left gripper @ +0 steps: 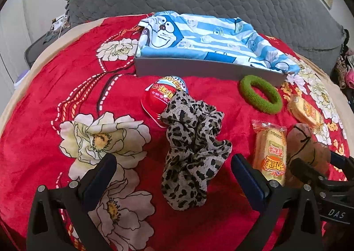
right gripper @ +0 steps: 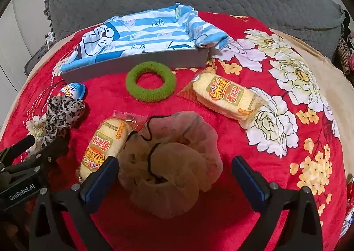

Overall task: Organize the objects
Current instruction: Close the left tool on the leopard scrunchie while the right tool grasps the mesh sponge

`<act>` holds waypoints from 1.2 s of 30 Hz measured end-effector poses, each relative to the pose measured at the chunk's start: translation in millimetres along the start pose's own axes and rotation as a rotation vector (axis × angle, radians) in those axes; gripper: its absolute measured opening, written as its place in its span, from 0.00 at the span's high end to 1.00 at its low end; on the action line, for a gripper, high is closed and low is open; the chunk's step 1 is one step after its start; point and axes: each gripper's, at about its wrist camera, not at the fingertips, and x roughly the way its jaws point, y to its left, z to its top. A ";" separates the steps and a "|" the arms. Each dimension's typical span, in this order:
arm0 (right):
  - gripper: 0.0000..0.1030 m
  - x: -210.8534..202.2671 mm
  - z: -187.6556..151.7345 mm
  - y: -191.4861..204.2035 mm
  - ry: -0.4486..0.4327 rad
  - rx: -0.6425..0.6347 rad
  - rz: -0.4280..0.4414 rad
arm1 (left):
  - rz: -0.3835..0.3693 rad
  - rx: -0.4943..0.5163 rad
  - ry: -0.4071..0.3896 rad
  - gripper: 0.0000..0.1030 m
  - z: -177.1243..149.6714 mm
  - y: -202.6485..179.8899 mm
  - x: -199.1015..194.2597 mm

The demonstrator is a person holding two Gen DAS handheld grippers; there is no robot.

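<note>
Hovering both grippers low over the red floral blanket (right gripper: 254, 147) on the bed: my left gripper (left gripper: 174, 170) has its fingers spread either side of the leopard-print scrunchie (left gripper: 192, 147), my right gripper (right gripper: 174, 170) spread around the beige scrunchie (right gripper: 174, 162), neither pinching yet. Loose items lie near the grey tray (left gripper: 208, 69) lined with blue striped cloth (left gripper: 212, 36), likely the destination: green ring (right gripper: 150, 85), two wafer packs (right gripper: 225, 96) (right gripper: 104, 147), red toy egg (left gripper: 159, 96).
</note>
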 end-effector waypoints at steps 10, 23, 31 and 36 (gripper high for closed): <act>0.06 4.1 -1.7 -2.5 0.017 0.006 -0.003 | -0.016 0.000 0.019 0.11 -0.5 -0.9 4.8; 0.28 5.4 -1.5 -2.6 0.032 0.015 0.030 | -0.055 -0.020 0.093 0.54 -1.8 1.3 15.0; 0.42 3.8 -1.2 -3.5 0.033 0.023 0.048 | -0.102 0.053 0.078 0.76 1.4 -7.2 7.8; 0.43 3.2 -0.9 -3.2 0.031 0.026 0.050 | -0.114 0.070 0.045 0.87 8.6 -10.9 -1.1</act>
